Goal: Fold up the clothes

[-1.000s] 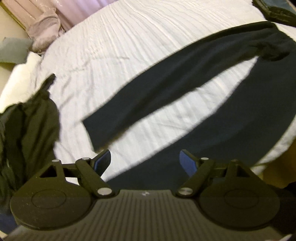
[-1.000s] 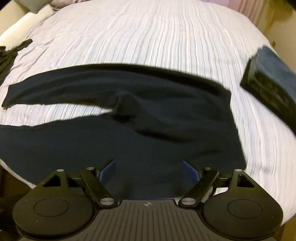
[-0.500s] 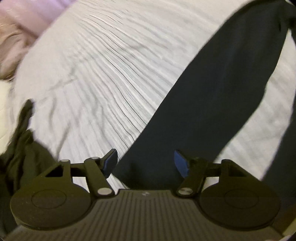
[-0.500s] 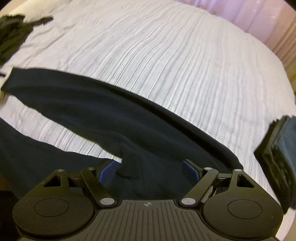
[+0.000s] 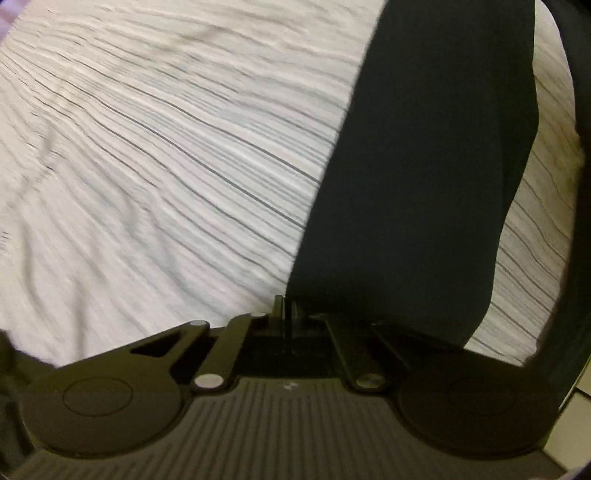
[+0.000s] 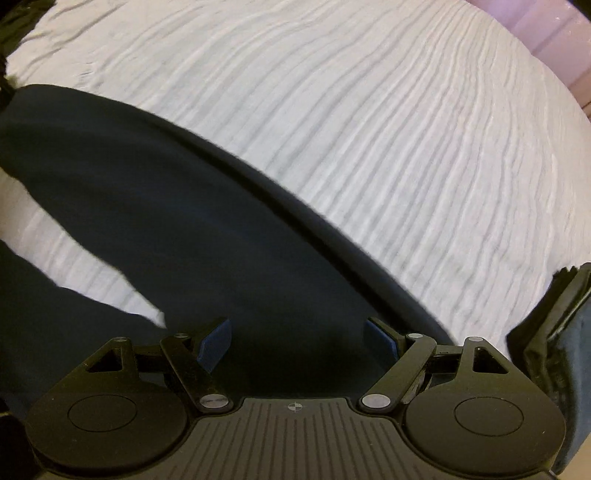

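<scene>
A pair of dark navy trousers (image 6: 155, 206) lies spread on the white ribbed bedcover (image 6: 369, 129). In the left wrist view one trouser leg (image 5: 424, 184) runs from my left gripper (image 5: 285, 314) up to the top right. That gripper is shut, its fingers pinched together at the left corner of the leg's end. In the right wrist view my right gripper (image 6: 297, 341) is open, blue pads (image 6: 216, 341) wide apart, low over the trousers' upper part near the waist edge. Whether the pads touch the cloth is unclear.
A folded dark garment (image 6: 554, 354) sits at the right edge of the bed beside my right gripper. A heap of dark green clothing (image 6: 14, 14) shows at the far left corner. White bedcover (image 5: 147, 166) stretches wide to the left of the trouser leg.
My left gripper has come down to the end of the trouser leg and shut on its corner. My right gripper has dropped closer to the waist and stays open.
</scene>
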`<state>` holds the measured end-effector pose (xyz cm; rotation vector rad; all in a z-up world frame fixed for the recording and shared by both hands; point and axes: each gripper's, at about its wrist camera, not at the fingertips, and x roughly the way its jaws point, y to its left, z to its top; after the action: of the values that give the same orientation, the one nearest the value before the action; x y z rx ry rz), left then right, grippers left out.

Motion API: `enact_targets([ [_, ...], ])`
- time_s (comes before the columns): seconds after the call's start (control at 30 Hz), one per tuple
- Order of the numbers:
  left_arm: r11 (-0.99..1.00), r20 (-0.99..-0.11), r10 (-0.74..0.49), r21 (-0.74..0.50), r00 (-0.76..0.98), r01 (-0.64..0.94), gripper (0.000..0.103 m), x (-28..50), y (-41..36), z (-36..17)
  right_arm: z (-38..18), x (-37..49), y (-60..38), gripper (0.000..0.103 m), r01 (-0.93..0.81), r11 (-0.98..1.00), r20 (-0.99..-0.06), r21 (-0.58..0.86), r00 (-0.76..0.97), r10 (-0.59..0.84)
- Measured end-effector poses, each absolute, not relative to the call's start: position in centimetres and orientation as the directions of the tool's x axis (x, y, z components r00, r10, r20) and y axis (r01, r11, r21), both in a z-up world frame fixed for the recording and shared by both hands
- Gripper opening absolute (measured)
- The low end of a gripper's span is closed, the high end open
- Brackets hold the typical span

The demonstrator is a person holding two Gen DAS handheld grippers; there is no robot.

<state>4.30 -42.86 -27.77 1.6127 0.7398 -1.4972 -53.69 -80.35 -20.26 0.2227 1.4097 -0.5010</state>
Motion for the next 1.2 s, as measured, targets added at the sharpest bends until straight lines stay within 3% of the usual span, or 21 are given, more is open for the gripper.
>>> enact_targets([
  [0.27, -0.469, -0.939, -0.19, 0.342, 0.285, 0.815, 0.0, 1.9, -43.2, -23.1, -22.9, -59.0, -86.8, 0.081, 0.369, 0.92, -0.984, -0.129, 0.07, -0.166],
  [0.6, -0.463, -0.892, -0.111, 0.437, 0.438, 0.771, 0.0, -3.0, -43.9, -21.6, -27.1, -61.6, -96.0, 0.081, 0.293, 0.951, -0.983, 0.094, 0.178, 0.042],
  [0.63, -0.465, -0.887, -0.11, 0.445, 0.448, 0.766, 0.0, -3.3, -44.0, -21.6, -27.5, -61.7, -96.2, 0.077, 0.291, 0.95, -0.982, 0.114, 0.18, 0.062],
  [0.67, -0.466, -0.882, -0.109, 0.452, 0.458, 0.76, 0.0, -3.7, -44.2, -21.5, -27.8, -61.7, -96.4, 0.062, 0.291, 0.947, -0.979, 0.137, 0.185, 0.084],
  [0.73, -0.469, -0.875, -0.105, 0.462, 0.472, 0.753, 0.0, -4.3, -44.4, -21.3, -28.5, -61.9, -96.7, 0.053, 0.292, 0.939, -0.972, 0.182, 0.195, 0.128],
  [0.8, -0.468, -0.869, -0.107, 0.473, 0.484, 0.746, 0.0, -4.9, -44.5, -21.0, -29.3, -62.0, -97.1, 0.028, 0.292, 0.929, -0.964, 0.227, 0.205, 0.172],
  [0.83, -0.465, -0.865, -0.114, 0.481, 0.489, 0.743, 0.0, -5.1, -44.5, -20.6, -29.6, -62.1, -97.3, 0.008, 0.291, 0.923, -0.958, 0.25, 0.21, 0.193],
  [0.93, -0.451, -0.851, -0.144, 0.51, 0.505, 0.732, 0.0, -5.7, -44.3, -19.1, -27.8, -62.5, -96.0, 0.001, 0.272, 0.941, -0.96, 0.2, 0.245, 0.133],
  [1.2, -0.299, -0.786, -0.337, 0.612, 0.518, 0.733, 0.0, -8.0, -38.6, -12.3, -16.5, -68.0, -85.6, 0.001, 0.306, 0.944, -0.866, -0.12, 0.433, -0.25],
])
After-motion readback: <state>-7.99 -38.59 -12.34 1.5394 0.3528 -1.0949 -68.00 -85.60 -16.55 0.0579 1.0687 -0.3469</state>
